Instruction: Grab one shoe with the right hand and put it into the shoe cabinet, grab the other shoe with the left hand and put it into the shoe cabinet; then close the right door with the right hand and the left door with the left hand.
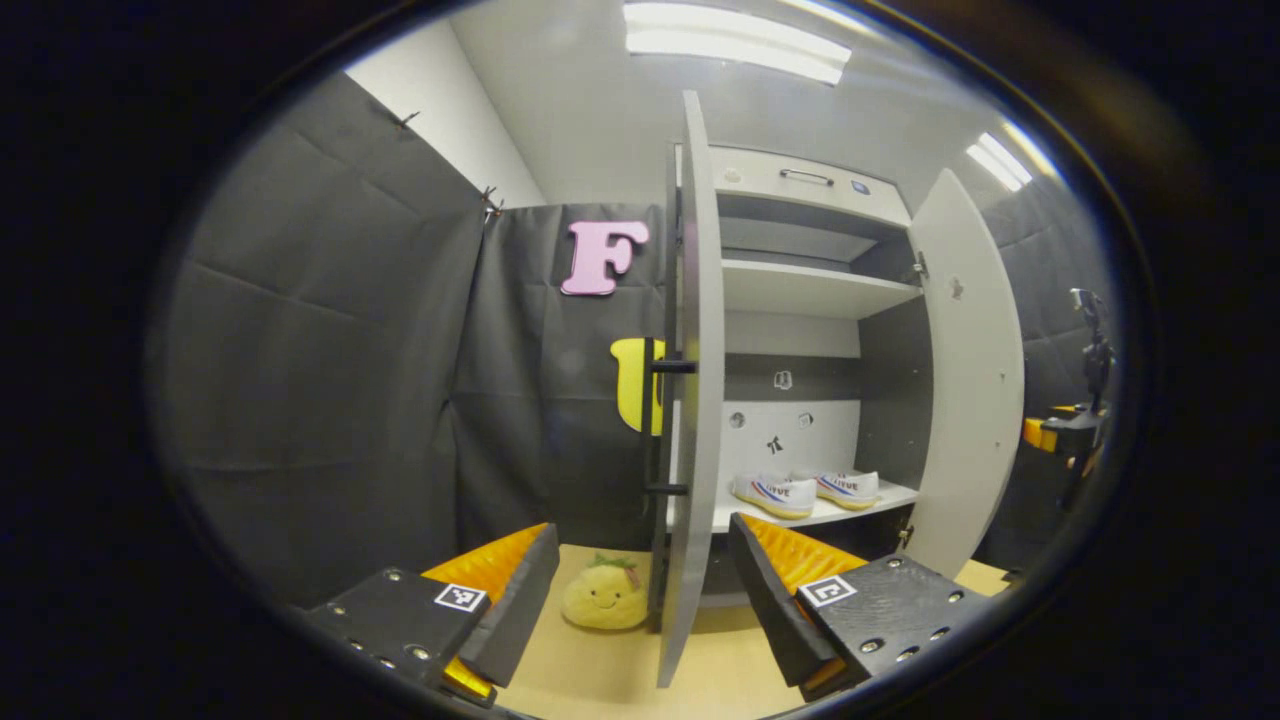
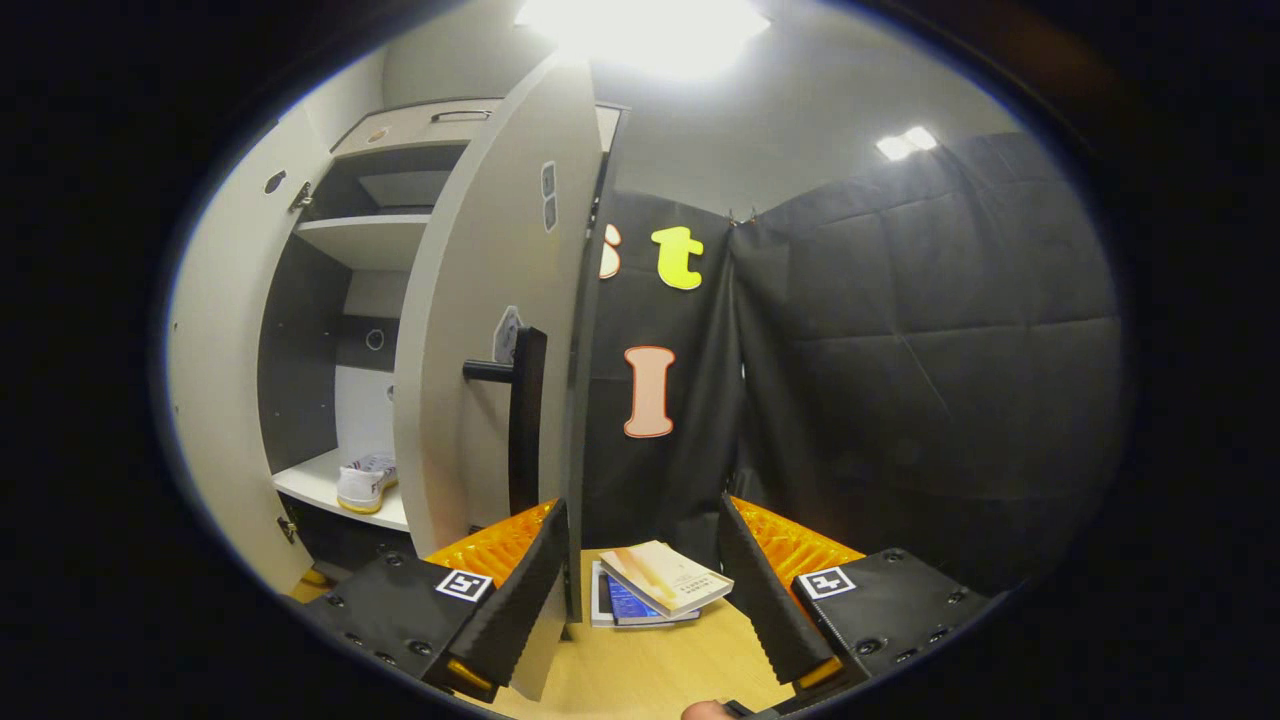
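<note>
Two shoes [image 1: 805,490] are sitting side by side, lengthwise across the shoe cabinet [image 1: 800,290] shelf. Both doors are standing open: the left door [image 1: 690,400] edge is poking between the open left gripper [image 1: 640,600] fingers, and the right door [image 2: 490,330] edge is sitting before the open right gripper [image 2: 640,590].

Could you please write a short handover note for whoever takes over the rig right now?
Left gripper: open, empty, facing the edge of the left door.
Right gripper: open, empty, close to the right door and its handle.
Both shoes sit side by side on the cabinet's lower shelf.
Done: shoes stowed.
Left: both doors stand open; close the right door with the right gripper, then the left with the left.
</note>
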Demonstrator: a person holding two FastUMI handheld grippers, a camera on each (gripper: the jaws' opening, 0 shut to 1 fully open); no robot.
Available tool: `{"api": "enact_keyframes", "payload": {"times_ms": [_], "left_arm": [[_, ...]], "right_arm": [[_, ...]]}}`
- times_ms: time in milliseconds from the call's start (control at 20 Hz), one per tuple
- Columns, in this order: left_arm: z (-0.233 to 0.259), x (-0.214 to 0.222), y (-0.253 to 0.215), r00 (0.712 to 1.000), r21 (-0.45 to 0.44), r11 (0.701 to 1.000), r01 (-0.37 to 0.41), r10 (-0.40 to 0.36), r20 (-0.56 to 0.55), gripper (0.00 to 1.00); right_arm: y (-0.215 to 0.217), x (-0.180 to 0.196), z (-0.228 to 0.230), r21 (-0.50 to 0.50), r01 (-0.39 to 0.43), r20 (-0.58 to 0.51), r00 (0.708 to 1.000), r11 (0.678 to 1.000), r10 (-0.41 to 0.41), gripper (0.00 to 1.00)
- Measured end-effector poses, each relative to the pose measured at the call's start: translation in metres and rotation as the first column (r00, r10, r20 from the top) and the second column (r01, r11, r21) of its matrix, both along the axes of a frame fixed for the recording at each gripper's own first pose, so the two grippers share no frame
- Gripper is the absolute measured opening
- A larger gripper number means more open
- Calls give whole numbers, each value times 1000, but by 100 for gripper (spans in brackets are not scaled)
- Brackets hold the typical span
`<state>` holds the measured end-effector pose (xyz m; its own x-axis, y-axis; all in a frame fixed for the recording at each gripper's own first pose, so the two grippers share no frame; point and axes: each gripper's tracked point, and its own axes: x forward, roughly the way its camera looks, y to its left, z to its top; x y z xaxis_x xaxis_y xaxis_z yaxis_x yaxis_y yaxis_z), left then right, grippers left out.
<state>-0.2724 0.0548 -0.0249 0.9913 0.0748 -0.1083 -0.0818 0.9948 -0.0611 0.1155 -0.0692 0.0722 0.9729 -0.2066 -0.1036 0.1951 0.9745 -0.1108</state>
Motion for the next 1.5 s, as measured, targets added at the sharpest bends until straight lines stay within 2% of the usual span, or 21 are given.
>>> {"api": "enact_keyframes", "payload": {"times_ms": [100,250,300,500,600,750,1100,1450,1500], "left_arm": [[-1,-2,7,1000,-2,1000,-14,14,-1,99],[2,-8,17,999,7,999,-36,36,-1,99],[3,-10,22,999,10,999,-43,43,-1,99],[1,-13,33,997,18,997,-77,77,-10,99],[2,-11,38,996,16,996,-93,93,-8,99],[2,-2,47,992,25,992,-125,125,-4,97],[9,38,79,978,30,978,-207,207,7,99],[1,74,72,980,36,980,-196,197,-6,99],[-3,76,68,981,35,981,-192,192,-15,97]], "right_arm": [[15,4,1,-3,-30,1,1000,1000,30,92],[38,10,1,1,-78,1,997,997,78,92],[45,12,0,2,-93,0,996,996,93,95],[68,14,-3,7,-141,-5,990,990,141,93],[74,14,-5,0,-155,-8,988,988,155,97],[76,7,-5,4,-165,-6,986,986,165,96],[69,-8,-19,11,-174,-26,984,985,175,98],[49,-16,-22,16,-151,-31,988,988,152,98],[46,-16,-24,19,-148,-34,988,989,148,96]]}}
